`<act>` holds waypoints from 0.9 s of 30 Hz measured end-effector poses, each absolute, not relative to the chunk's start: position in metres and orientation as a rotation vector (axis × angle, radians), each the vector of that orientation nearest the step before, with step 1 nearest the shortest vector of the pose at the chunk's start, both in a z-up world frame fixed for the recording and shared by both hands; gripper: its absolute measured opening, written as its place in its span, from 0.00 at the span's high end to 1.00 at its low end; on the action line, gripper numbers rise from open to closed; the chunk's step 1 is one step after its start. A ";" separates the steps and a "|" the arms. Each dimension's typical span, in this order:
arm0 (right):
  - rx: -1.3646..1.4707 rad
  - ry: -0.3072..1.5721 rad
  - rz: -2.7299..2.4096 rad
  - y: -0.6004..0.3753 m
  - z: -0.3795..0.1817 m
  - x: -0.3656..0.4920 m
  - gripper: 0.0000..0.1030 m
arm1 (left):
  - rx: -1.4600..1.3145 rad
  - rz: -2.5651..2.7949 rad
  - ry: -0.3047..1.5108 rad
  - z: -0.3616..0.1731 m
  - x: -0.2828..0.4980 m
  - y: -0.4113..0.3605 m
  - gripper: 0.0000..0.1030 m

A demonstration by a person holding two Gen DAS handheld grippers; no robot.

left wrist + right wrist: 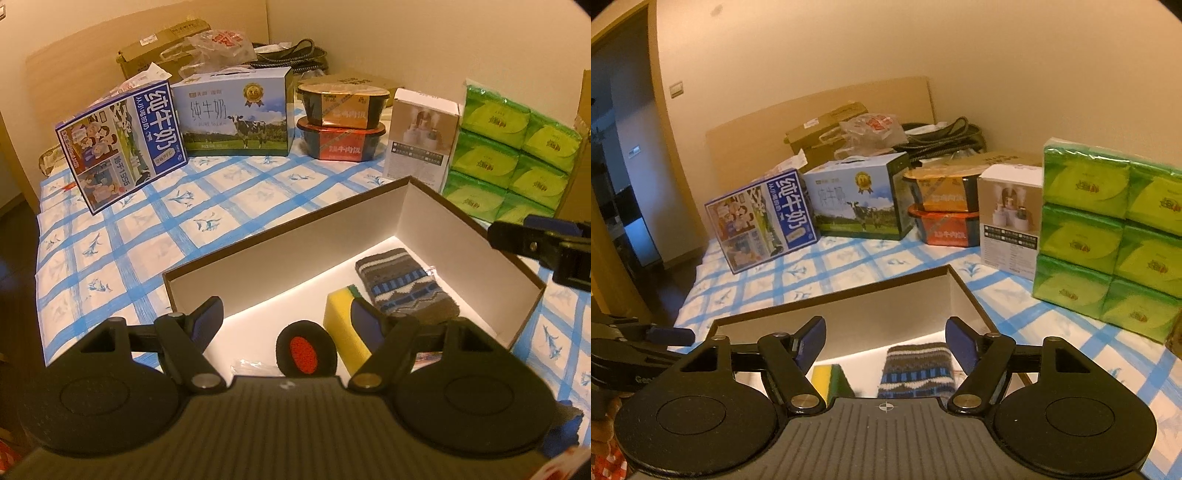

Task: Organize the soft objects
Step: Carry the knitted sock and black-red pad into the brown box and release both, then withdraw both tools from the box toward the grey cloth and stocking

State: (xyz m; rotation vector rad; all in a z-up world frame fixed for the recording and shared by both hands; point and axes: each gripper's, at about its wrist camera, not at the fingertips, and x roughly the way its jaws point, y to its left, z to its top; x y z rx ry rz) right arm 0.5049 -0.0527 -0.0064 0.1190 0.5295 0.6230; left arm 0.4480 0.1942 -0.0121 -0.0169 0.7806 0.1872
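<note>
We held both grippers, left and right, open and empty above the box, where the sock, sponge and ear pad lay gathered near its right end.

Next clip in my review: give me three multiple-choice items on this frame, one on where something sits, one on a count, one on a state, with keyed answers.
1. Where does the knit cloth lie?
A. Inside the open box
B. On top of the milk carton
C. On the floor

2. How many meal bowls are stacked behind the box?
A. One
B. Two
C. Four

3. What state is the left claw in?
A. Shut on the sponge
B. Shut on nothing
C. Open and holding nothing

Answers:
1. A: the cloth rests on the box's white floor beside the yellow sponge.
2. B: a gold-lidded bowl sits on a red-lidded bowl.
3. C: its fingers are spread wide above the box with nothing between them; the right claw is open as well.
</note>
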 end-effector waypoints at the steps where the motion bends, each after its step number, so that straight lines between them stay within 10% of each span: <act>1: 0.122 0.531 0.621 -0.054 -0.006 0.503 0.30 | -0.017 0.185 0.778 -0.011 0.446 0.193 0.28; 27: 0.243 0.588 0.536 -0.156 0.005 0.348 0.26 | -0.063 0.097 0.708 0.029 0.278 0.133 0.27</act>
